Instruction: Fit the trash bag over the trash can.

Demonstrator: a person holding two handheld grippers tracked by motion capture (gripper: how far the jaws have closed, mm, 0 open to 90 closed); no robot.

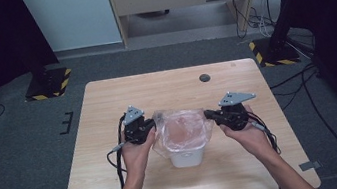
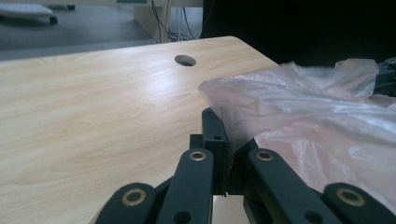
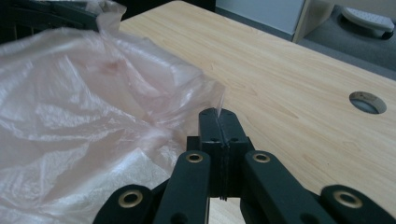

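Both claws clamped on clear bag (image 1: 180, 129) — left claw (image 1: 153, 123) at left rim, right claw (image 1: 208, 114) opposite, over white bin (image 1: 186, 158).

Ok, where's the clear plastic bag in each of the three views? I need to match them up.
High view: plastic bag at table centre, draped over a white bin, stretched between the left gripper and right gripper.
Left gripper view: right half, its edge pinched in the jaws.
Right gripper view: left half, its edge pinched in the jaws.
Shared landmark: round table hole.
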